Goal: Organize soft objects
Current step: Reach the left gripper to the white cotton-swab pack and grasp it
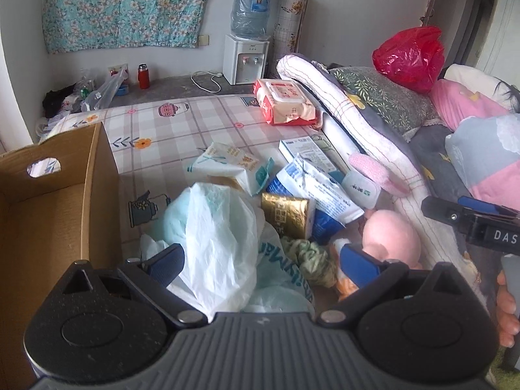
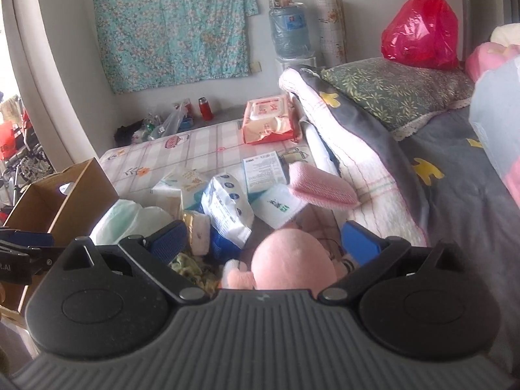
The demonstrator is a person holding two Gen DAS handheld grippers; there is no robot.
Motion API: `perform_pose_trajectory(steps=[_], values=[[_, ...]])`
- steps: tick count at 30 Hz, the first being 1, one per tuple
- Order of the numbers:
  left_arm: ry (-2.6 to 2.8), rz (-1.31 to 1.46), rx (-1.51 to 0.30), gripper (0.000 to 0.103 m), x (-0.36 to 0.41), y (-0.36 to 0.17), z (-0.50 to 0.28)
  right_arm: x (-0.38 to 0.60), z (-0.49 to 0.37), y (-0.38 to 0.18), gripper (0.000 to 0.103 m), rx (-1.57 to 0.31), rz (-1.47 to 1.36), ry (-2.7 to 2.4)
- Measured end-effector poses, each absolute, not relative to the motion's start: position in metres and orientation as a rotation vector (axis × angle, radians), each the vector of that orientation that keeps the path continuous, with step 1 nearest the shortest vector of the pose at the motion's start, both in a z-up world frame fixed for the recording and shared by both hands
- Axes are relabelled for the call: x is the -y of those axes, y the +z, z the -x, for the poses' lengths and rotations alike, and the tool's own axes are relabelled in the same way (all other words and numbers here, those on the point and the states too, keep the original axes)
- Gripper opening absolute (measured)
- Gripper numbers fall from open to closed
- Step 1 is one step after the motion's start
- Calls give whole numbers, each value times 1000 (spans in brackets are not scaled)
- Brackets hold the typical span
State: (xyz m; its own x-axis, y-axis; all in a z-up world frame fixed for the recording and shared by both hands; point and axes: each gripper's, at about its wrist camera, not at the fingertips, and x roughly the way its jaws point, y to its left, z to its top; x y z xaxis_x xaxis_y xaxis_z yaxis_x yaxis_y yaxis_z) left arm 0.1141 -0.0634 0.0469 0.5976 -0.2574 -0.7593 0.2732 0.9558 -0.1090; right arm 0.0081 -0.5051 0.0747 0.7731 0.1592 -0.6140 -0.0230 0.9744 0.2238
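Observation:
A heap of soft things lies on the checked bed sheet (image 1: 195,120). My left gripper (image 1: 260,248) is open over a crumpled white plastic bag (image 1: 214,234), which lies between its blue fingers (image 1: 165,263). Beside the bag are a gold-wrapped tissue roll (image 1: 286,214), a scrunched green cloth (image 1: 308,256) and a pink plush toy (image 1: 390,234). My right gripper (image 2: 265,227) is open with the pink plush toy (image 2: 292,266) just below and between its fingers, and it also shows at the right edge of the left wrist view (image 1: 435,208). An open cardboard box (image 1: 48,211) stands to the left.
Tissue packs (image 1: 227,165), a blue-white pack (image 1: 318,188), a pink pad (image 1: 377,172) and a red wipes pack (image 1: 286,100) lie further back. Folded quilts (image 1: 341,97) and pillows with a red bag (image 1: 409,55) line the right. A water dispenser (image 1: 247,61) stands by the wall.

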Motion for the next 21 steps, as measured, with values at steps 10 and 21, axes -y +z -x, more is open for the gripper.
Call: perform_pose_trajectory(steps=[10, 21], values=[[-263, 82, -1011, 89, 49, 31, -242, 469, -169, 105, 101, -759, -229, 366], [-244, 236, -1230, 62, 59, -32, -332, 417, -338, 17, 73, -1130, -365, 541]])
